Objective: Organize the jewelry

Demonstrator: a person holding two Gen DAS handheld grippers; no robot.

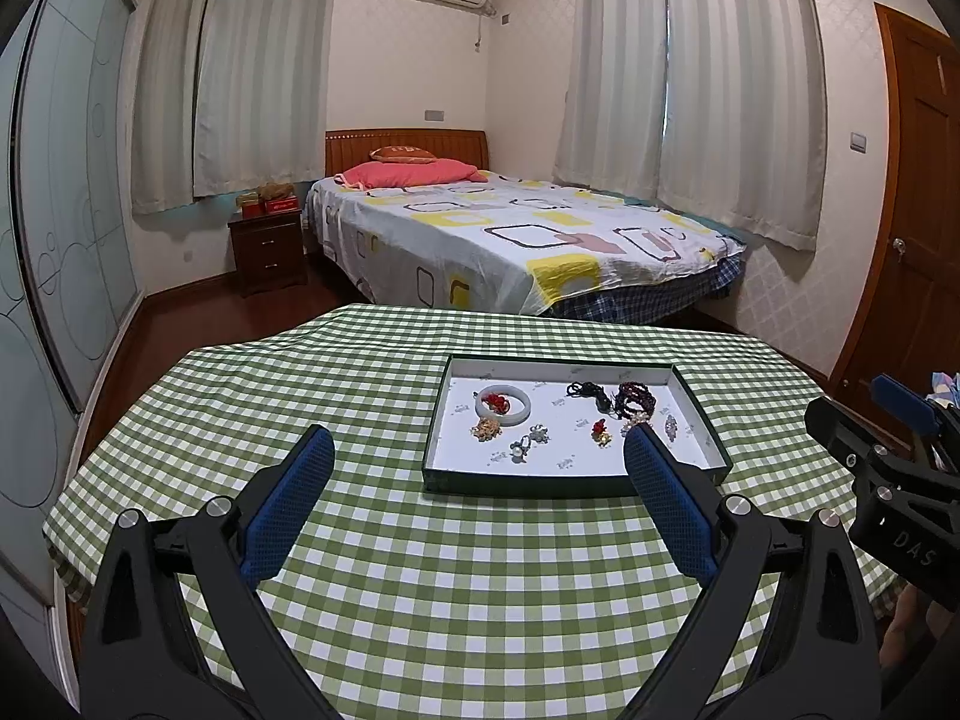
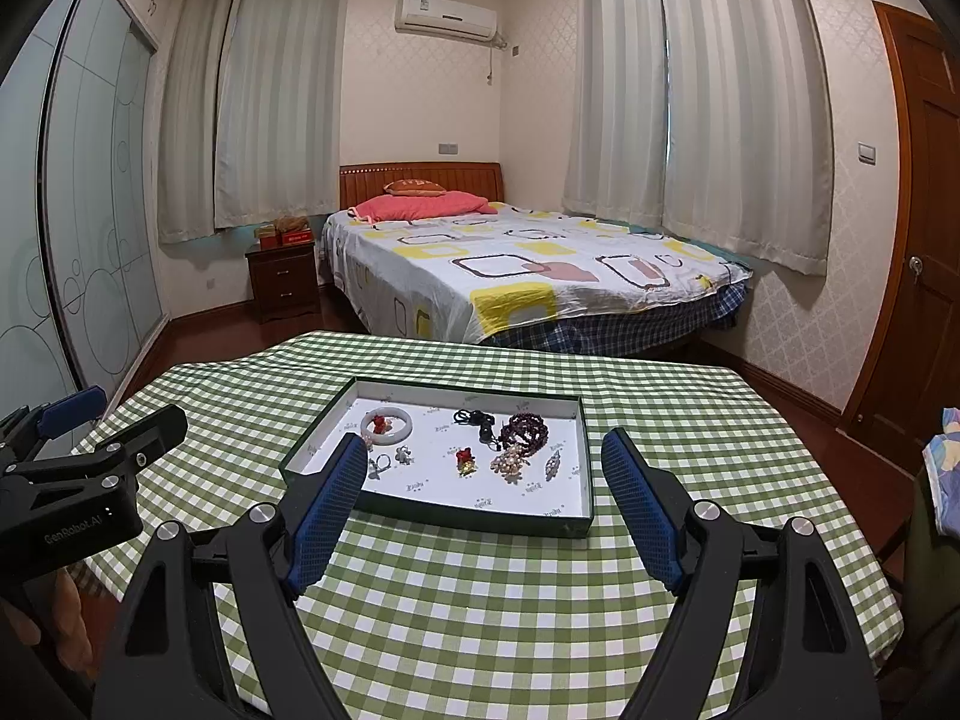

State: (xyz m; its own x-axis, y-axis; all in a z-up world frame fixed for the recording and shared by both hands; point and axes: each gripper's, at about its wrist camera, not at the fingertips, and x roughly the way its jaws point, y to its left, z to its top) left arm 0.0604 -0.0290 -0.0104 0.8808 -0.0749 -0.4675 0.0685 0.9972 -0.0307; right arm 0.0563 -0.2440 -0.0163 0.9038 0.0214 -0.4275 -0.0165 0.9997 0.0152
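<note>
A shallow dark-green box with a white floor [image 1: 570, 483] [image 2: 444, 513] lies on the green checked tablecloth [image 1: 480, 588] [image 2: 480, 600]. Inside lie a pale jade bangle [image 1: 504, 402] [image 2: 387, 422] with a red charm, a dark bead bracelet [image 1: 635, 397] [image 2: 527, 429], a black cord [image 1: 591, 390] [image 2: 477, 420], a red-gold charm [image 1: 600, 432] [image 2: 465, 461], a pearl cluster [image 2: 510, 463] and small brooches. My left gripper [image 1: 480, 444] hovers open near the box's front edge, nothing between its fingers. My right gripper [image 2: 485, 450] hovers open in front of the box, empty.
The round table ends just beyond the box. Behind it stand a bed [image 1: 510, 240], a nightstand [image 1: 267, 252], sliding wardrobe doors [image 1: 60, 240] on the left and a wooden door [image 1: 918, 180] on the right. A bit of patterned cloth [image 2: 945, 462] shows at far right.
</note>
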